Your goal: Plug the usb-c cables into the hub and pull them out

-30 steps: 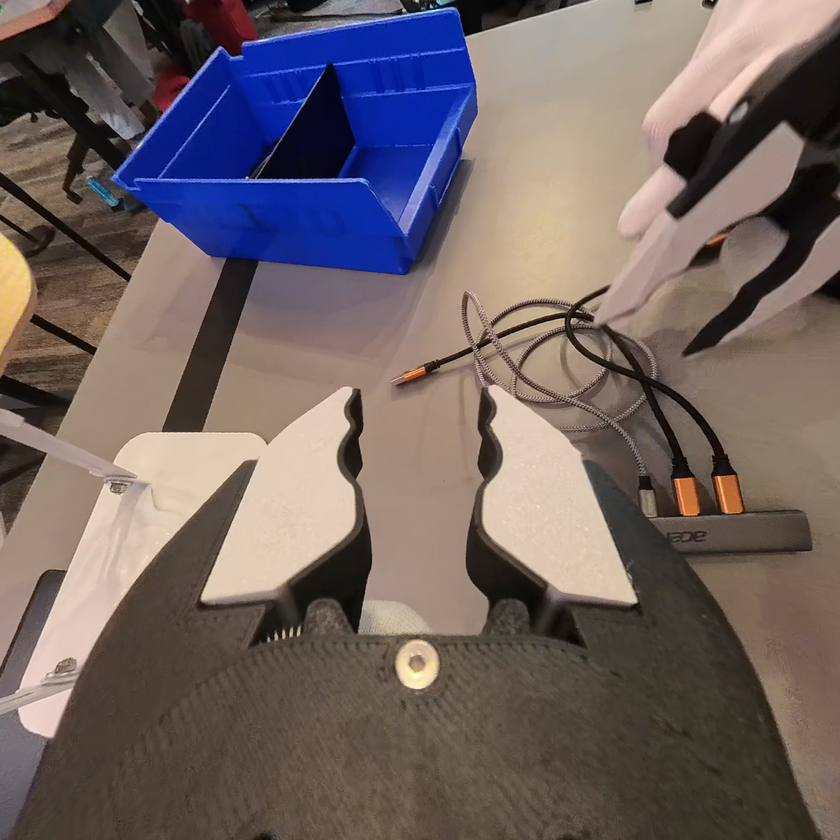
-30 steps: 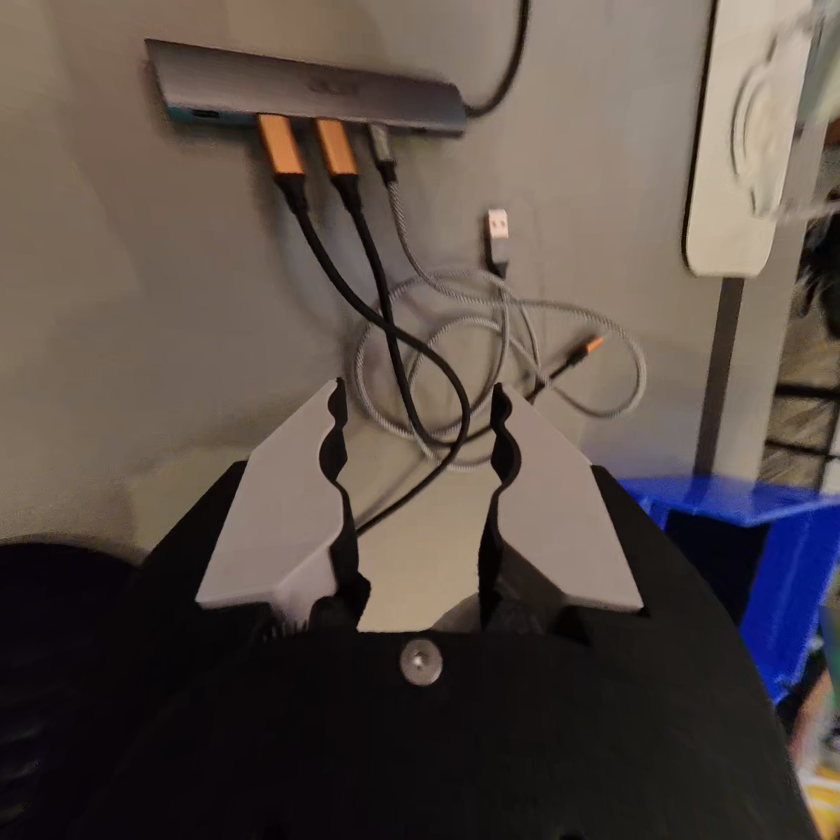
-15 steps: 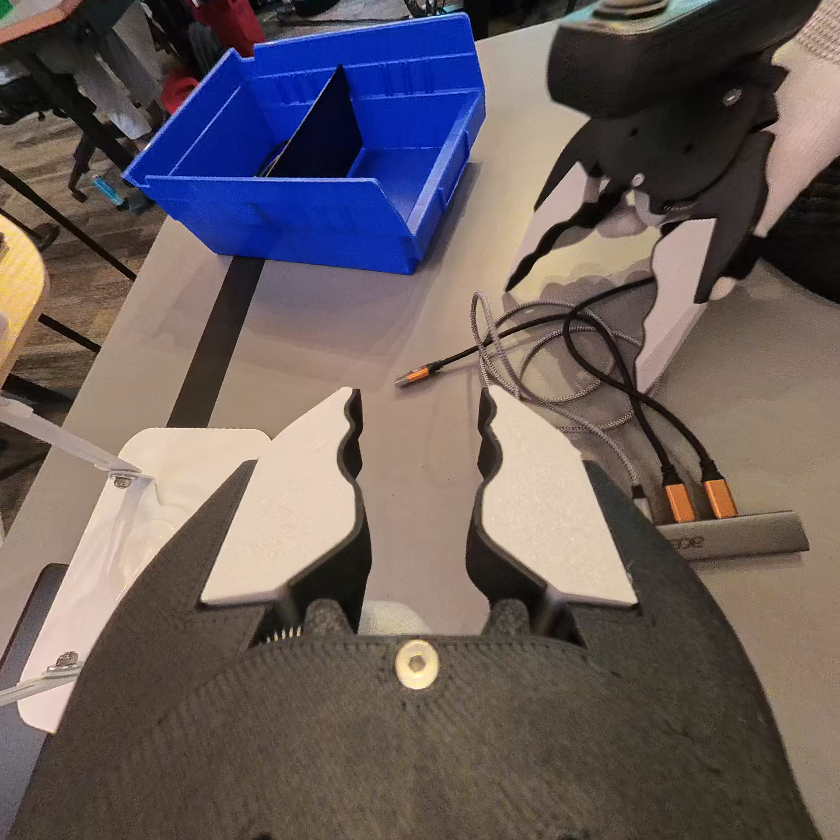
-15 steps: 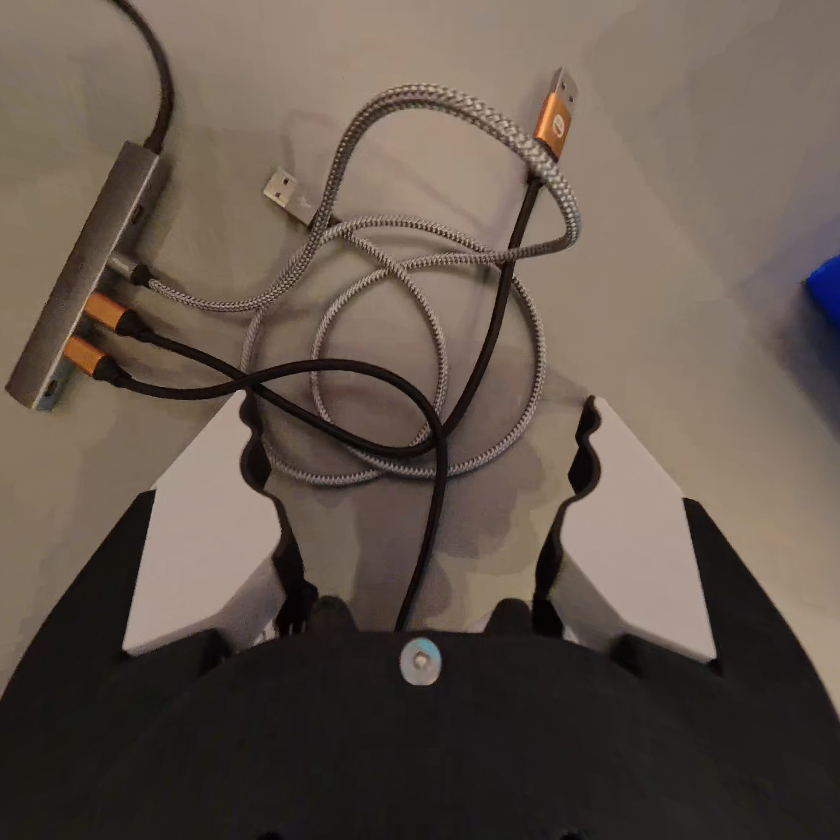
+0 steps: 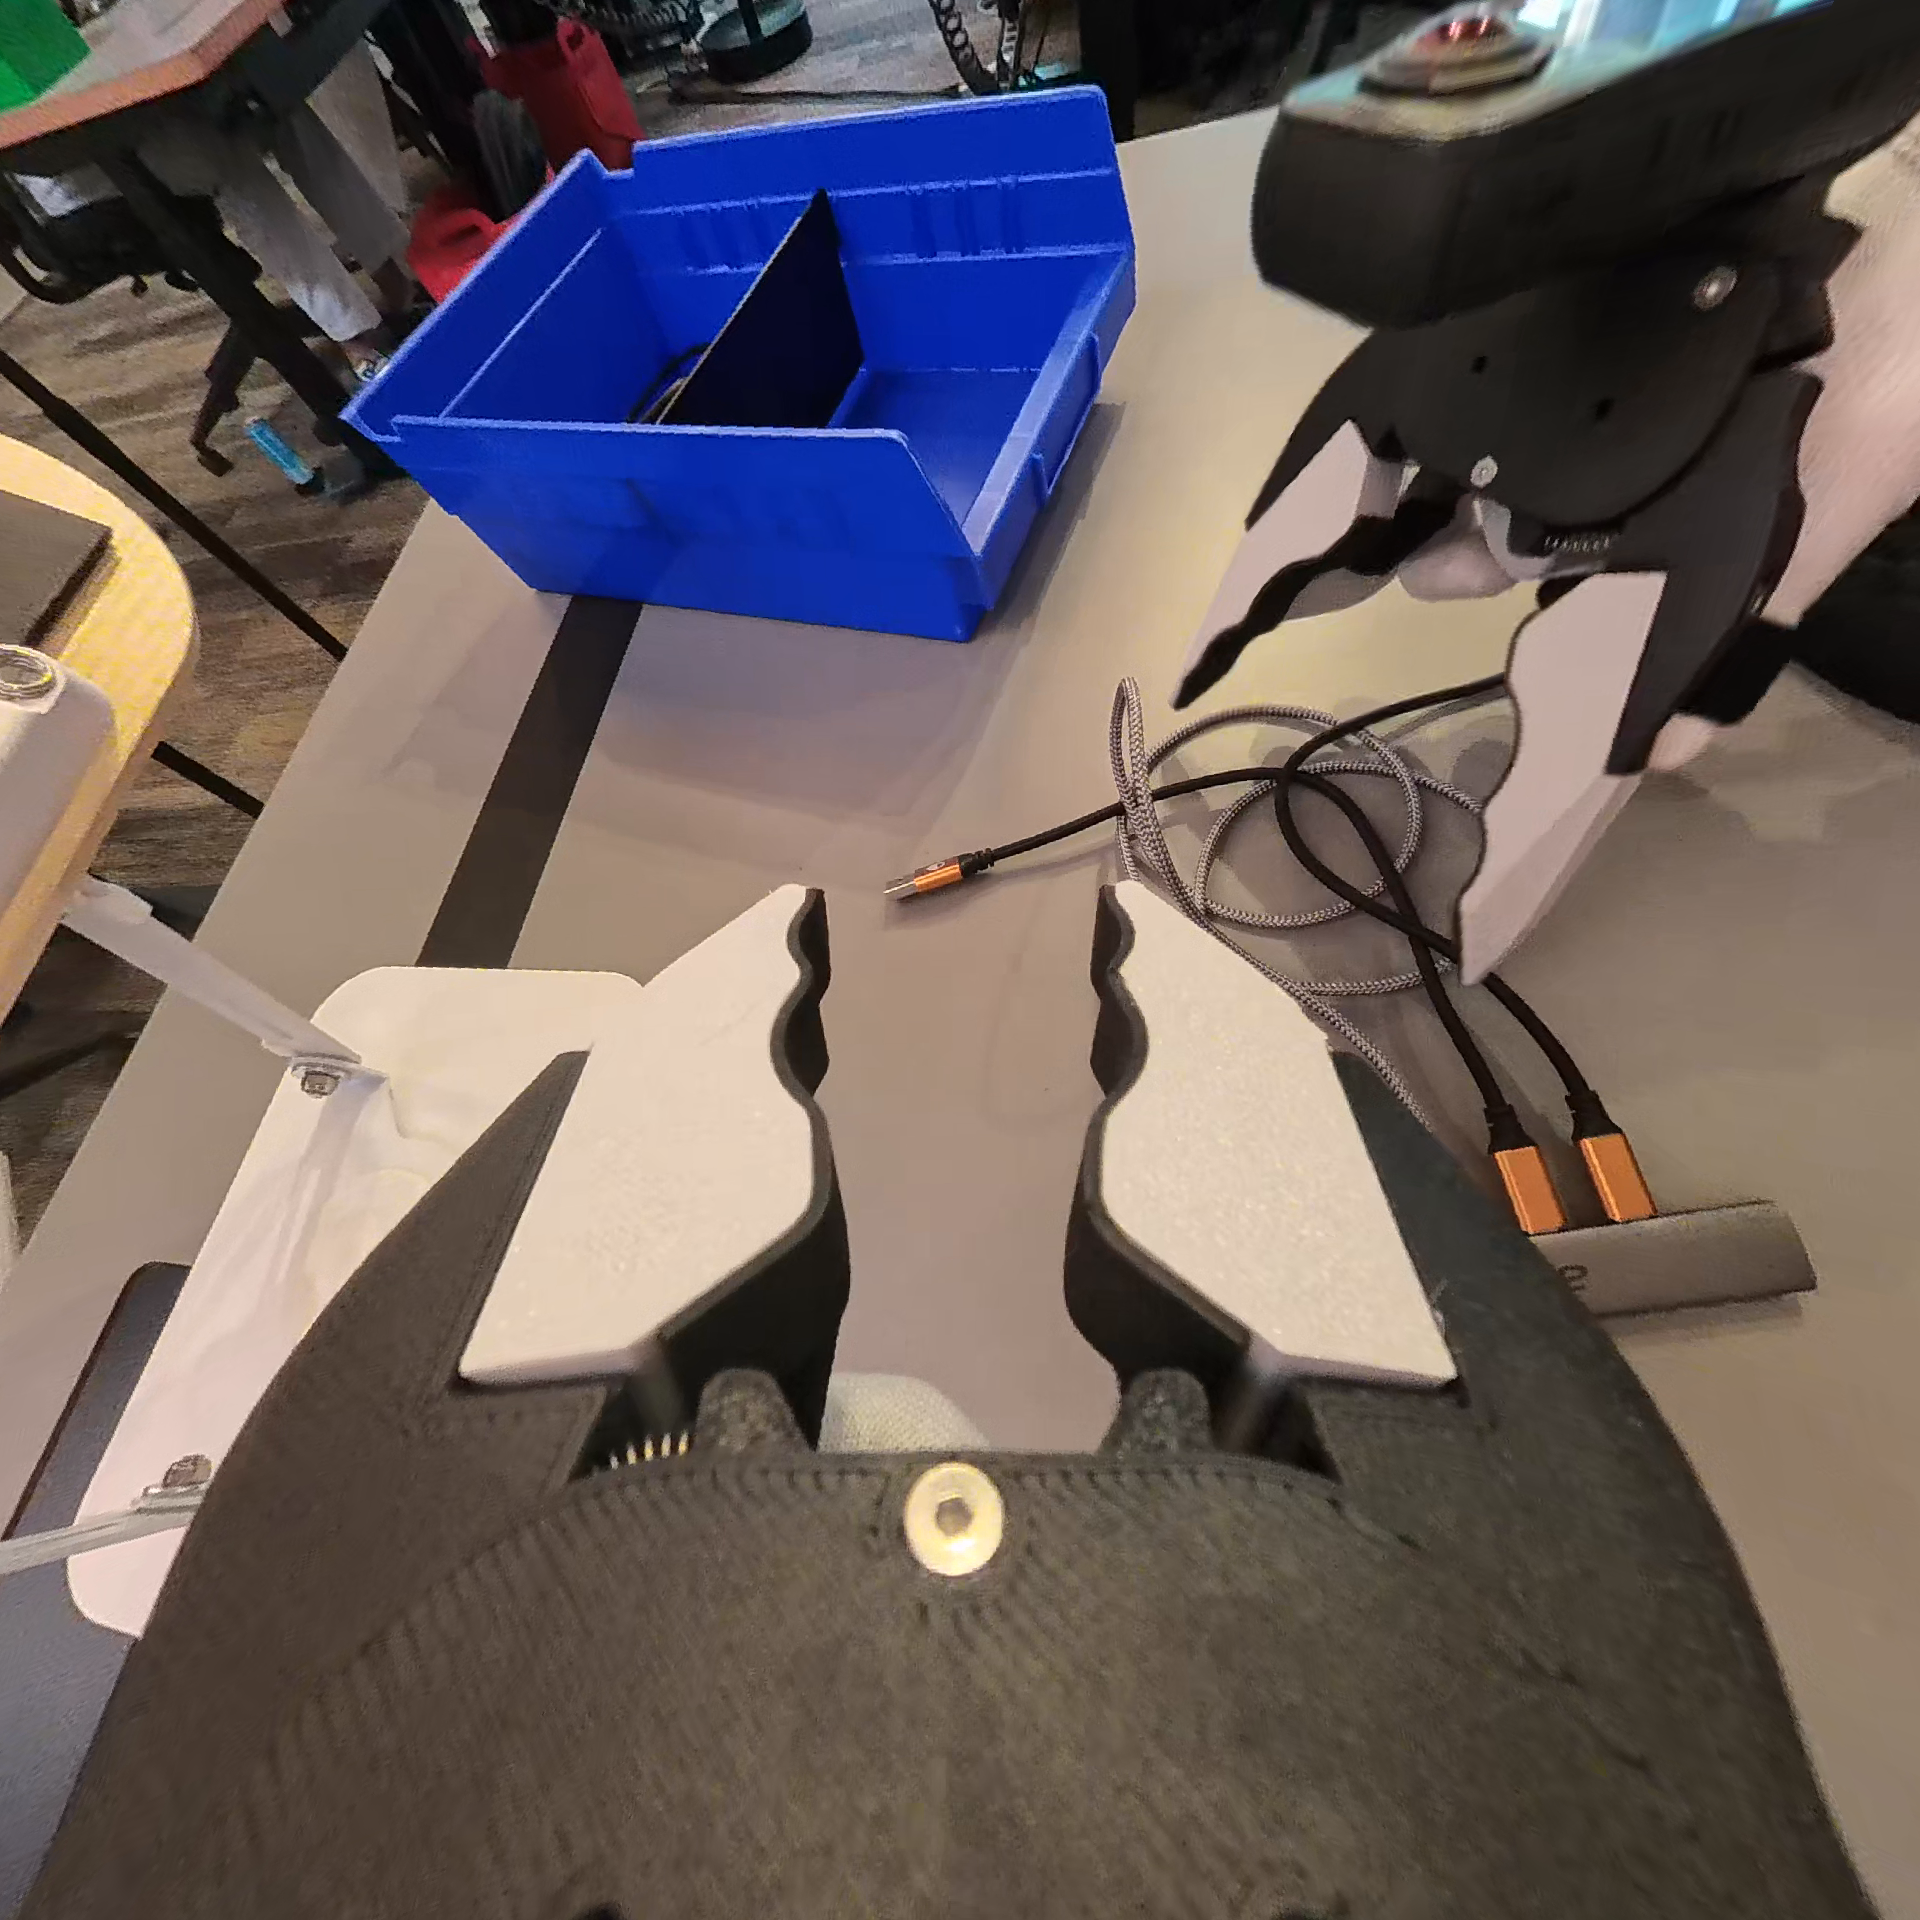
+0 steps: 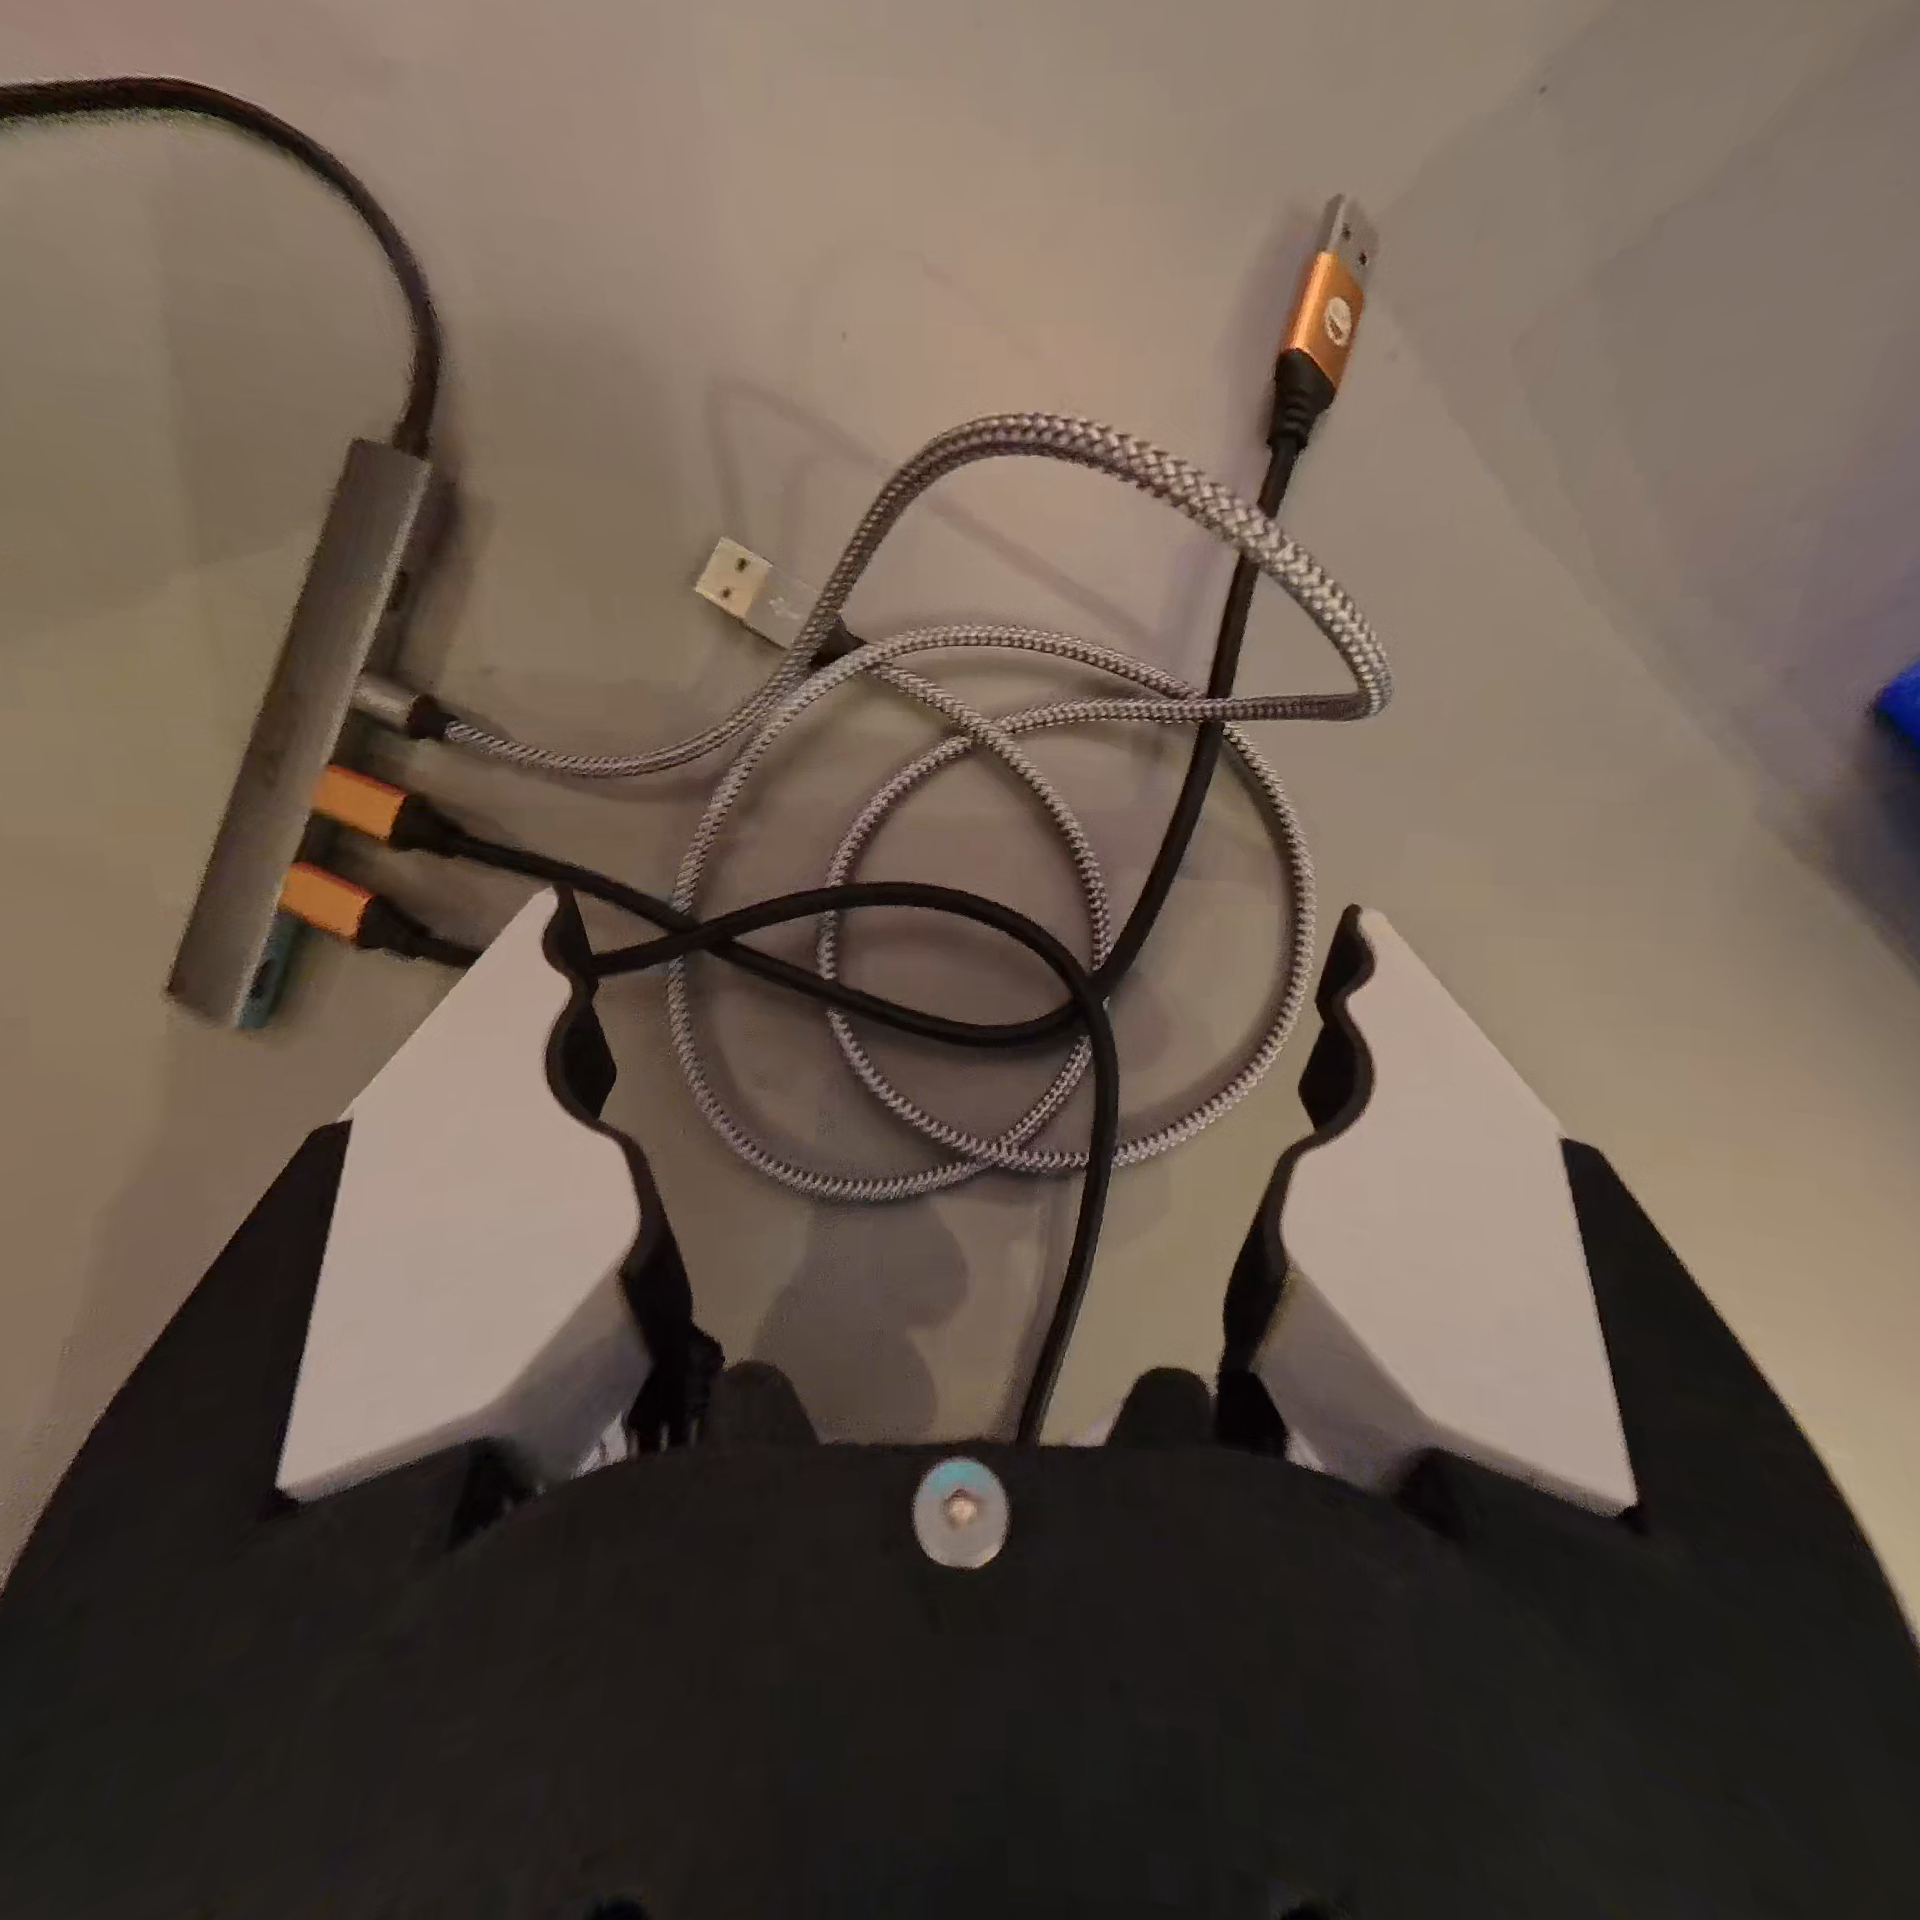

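- Our right gripper (image 5: 1340, 821) has swung over from the hub side and now hangs, jaws spread and empty, above the coiled cables (image 6: 997, 935).
- Three plugs sit in the hub (image 6: 301, 727); we judge unplugging comes next.
- Our left gripper (image 5: 961, 935) idles, spread.
- Grey table (image 5: 727, 790), blue bin (image 5: 727, 499), cluttered room behind.

A lab or workshop bench in a shared workroom.

A grey desk (image 5: 727, 790) carries a blue parts bin (image 5: 769, 416) at its far edge and a white mounting plate (image 5: 312, 1195) with bolted brackets at its near left corner; past the far edge stand more work tables (image 5: 135, 114), chair legs and bags on patterned carpet (image 5: 125, 343).
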A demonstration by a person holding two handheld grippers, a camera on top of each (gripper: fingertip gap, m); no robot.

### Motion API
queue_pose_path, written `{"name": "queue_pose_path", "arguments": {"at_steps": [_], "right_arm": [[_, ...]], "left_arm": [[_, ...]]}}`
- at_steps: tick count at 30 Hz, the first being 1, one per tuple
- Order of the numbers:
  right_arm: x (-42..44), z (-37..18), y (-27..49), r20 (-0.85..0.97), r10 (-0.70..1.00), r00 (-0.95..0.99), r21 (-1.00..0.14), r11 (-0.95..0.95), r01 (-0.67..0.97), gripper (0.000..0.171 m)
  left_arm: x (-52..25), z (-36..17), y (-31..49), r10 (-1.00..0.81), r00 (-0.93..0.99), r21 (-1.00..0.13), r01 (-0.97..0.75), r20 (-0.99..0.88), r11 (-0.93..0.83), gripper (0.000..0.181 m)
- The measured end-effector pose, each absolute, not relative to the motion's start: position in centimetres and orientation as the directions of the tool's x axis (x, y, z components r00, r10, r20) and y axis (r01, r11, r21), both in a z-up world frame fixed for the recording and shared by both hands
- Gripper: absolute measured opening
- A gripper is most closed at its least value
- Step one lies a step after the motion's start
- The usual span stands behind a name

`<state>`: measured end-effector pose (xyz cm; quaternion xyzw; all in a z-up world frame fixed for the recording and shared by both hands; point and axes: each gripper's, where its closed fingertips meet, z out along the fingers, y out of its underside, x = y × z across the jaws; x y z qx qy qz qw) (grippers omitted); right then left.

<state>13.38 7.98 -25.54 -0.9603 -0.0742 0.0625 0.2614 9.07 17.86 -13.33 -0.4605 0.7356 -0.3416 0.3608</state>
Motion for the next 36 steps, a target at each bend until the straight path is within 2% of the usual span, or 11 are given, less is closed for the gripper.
{"name": "queue_pose_path", "arguments": {"at_steps": [4,7,9,11,13,15,17,19,23,25,36], "right_arm": [[13.6,-27.0,8.8,-0.036,0.101,0.994,-0.500,-0.863,0.070,0.135],[13.4,-27.4,9.1,-0.001,0.088,0.996,-0.483,-0.872,0.076,0.141],[13.6,-27.4,9.2,0.010,0.074,0.997,-0.479,-0.875,0.070,0.134],[14.0,-27.1,9.3,0.011,0.048,0.999,-0.493,-0.869,0.048,0.120],[14.0,-26.7,9.4,0.015,0.047,0.999,-0.507,-0.860,0.048,0.095],[13.7,-26.5,9.4,0.018,0.054,0.998,-0.515,-0.856,0.056,0.078],[13.5,-26.5,9.4,0.020,0.053,0.998,-0.518,-0.854,0.055,0.069],[13.7,-26.3,9.6,0.025,0.050,0.998,-0.533,-0.844,0.055,0.047],[14.4,-26.3,9.7,0.039,0.030,0.999,-0.561,-0.827,0.047,0.019],[14.5,-26.3,9.7,0.058,0.044,0.997,-0.564,-0.823,0.070,0.011],[14.4,-25.2,10.1,0.032,0.076,0.997,-0.664,-0.743,0.078,0.006]], "left_arm": [[8.9,-13.0,17.9,-0.924,-0.312,-0.839,-0.422,-0.220,0.343,0.048],[8.8,-12.6,18.0,-0.925,-0.312,-0.846,-0.411,-0.218,0.338,0.048],[8.7,-12.4,18.0,-0.924,-0.310,-0.847,-0.407,-0.222,0.340,0.048],[8.7,-12.1,18.0,-0.924,-0.310,-0.851,-0.399,-0.226,0.342,0.048],[8.5,-11.8,18.0,-0.923,-0.308,-0.853,-0.393,-0.231,0.344,0.048],[8.4,-11.6,18.1,-0.923,-0.305,-0.857,-0.385,-0.233,0.343,0.048],[8.2,-11.2,18.2,-0.924,-0.302,-0.860,-0.377,-0.236,0.343,0.048],[8.0,-10.8,18.3,-0.925,-0.297,-0.865,-0.368,-0.238,0.341,0.048],[7.6,-10.0,18.7,-0.926,-0.283,-0.872,-0.351,-0.249,0.342,0.048],[7.4,-9.7,18.9,-0.928,-0.277,-0.876,-0.344,-0.250,0.339,0.048],[7.0,-9.1,19.7,-0.933,-0.249,-0.882,-0.332,-0.260,0.335,0.047]]}}
